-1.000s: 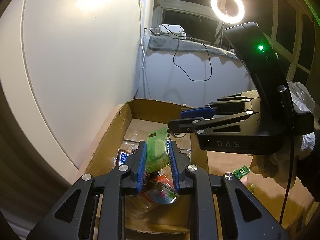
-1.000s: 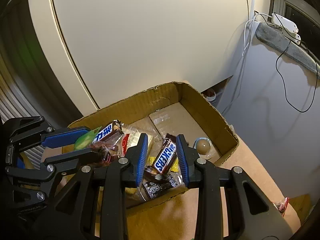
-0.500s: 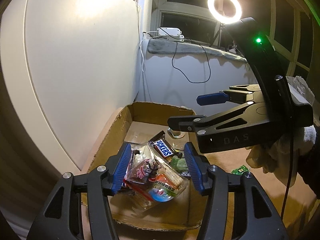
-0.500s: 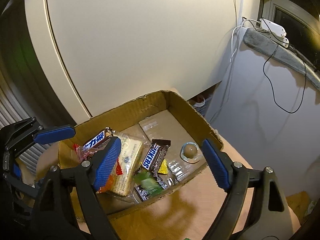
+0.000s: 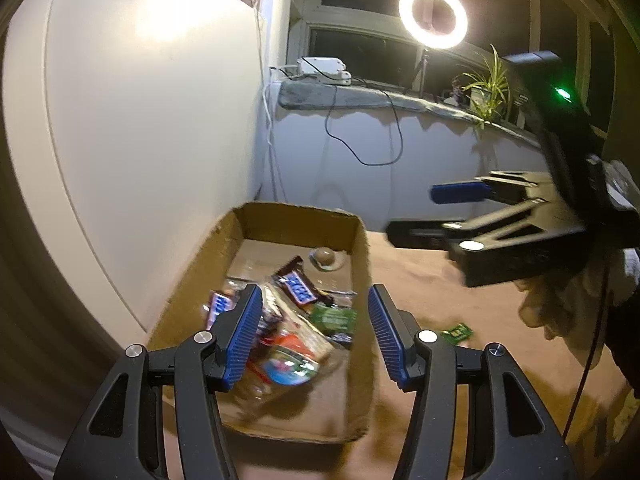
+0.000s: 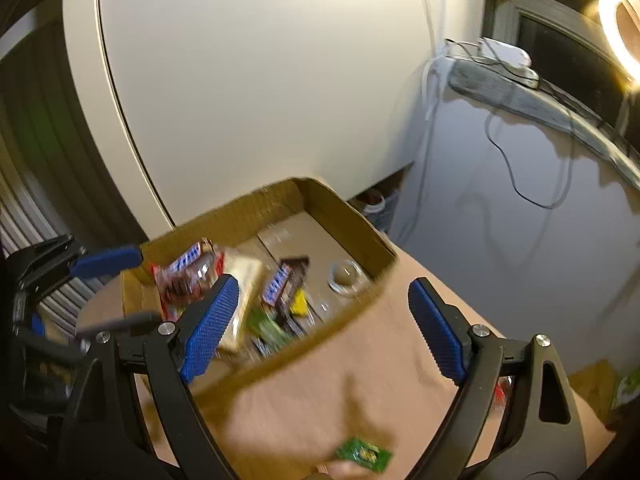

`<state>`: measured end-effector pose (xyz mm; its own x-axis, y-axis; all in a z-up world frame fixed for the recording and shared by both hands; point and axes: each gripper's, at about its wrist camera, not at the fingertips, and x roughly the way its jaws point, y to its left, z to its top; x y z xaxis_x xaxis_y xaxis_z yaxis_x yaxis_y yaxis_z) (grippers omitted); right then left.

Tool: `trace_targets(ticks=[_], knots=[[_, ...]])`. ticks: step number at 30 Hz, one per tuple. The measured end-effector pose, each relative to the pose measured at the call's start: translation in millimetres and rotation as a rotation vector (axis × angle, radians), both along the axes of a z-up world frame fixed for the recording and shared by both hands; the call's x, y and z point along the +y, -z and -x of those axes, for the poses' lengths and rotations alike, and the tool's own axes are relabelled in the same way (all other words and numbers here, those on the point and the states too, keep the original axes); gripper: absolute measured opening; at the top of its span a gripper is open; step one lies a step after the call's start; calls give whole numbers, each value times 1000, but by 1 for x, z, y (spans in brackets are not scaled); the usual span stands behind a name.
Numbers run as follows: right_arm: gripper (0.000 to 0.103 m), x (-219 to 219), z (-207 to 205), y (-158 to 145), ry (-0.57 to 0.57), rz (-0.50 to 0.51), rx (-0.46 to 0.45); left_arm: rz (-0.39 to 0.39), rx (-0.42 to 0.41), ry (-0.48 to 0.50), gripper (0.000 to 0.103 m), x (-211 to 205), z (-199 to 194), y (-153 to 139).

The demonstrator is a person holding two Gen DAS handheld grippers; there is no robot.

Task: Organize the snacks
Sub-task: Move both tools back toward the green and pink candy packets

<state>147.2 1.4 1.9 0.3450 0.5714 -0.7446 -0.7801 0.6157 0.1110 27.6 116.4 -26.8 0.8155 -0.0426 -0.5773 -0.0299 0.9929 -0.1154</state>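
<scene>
A cardboard box (image 5: 296, 224) (image 6: 256, 208) on the tan table holds several snacks. Among them are a Snickers bar (image 5: 298, 284) (image 6: 276, 286), a green packet (image 5: 334, 318) (image 6: 266, 326), a blue-and-white bar (image 5: 219, 304) (image 6: 188, 258) and a round chocolate in a clear cup (image 5: 324, 258) (image 6: 344, 278). My left gripper (image 5: 315, 292) hangs open over the box's near end, holding nothing. My right gripper (image 6: 323, 282) is above the box's right rim; its jaws are opening and are empty. A second green packet (image 5: 458, 332) (image 6: 364, 454) lies on the table outside the box.
A white curved panel stands behind the box to the left. A grey ledge (image 5: 360, 96) with a power strip and a hanging cable runs along the back wall, under a ring light (image 5: 433, 15). A gloved hand (image 5: 560, 308) holds the right gripper.
Both grippers opened. The left let go of the green packet and the right let go of the Snickers bar; both now lie in the box. The right gripper pulled back to the right.
</scene>
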Motion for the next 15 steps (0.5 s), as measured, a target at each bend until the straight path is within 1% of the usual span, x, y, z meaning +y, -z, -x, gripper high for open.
trace_targets(ticks=[2, 4, 8, 11, 15], knots=[[89, -19, 4, 3, 17, 0, 8, 5, 11, 17, 53, -7, -1, 2], [89, -38, 7, 8, 36, 4, 23, 10, 23, 37, 49, -17, -3, 5], [89, -71, 18, 23, 61, 22, 48, 9, 43, 84, 44, -38, -6, 8], [89, -92, 26, 40, 59, 46, 72, 8, 59, 117, 43, -52, -5, 11], [88, -107, 31, 60, 34, 80, 104, 20, 103, 161, 36, -71, -6, 22]])
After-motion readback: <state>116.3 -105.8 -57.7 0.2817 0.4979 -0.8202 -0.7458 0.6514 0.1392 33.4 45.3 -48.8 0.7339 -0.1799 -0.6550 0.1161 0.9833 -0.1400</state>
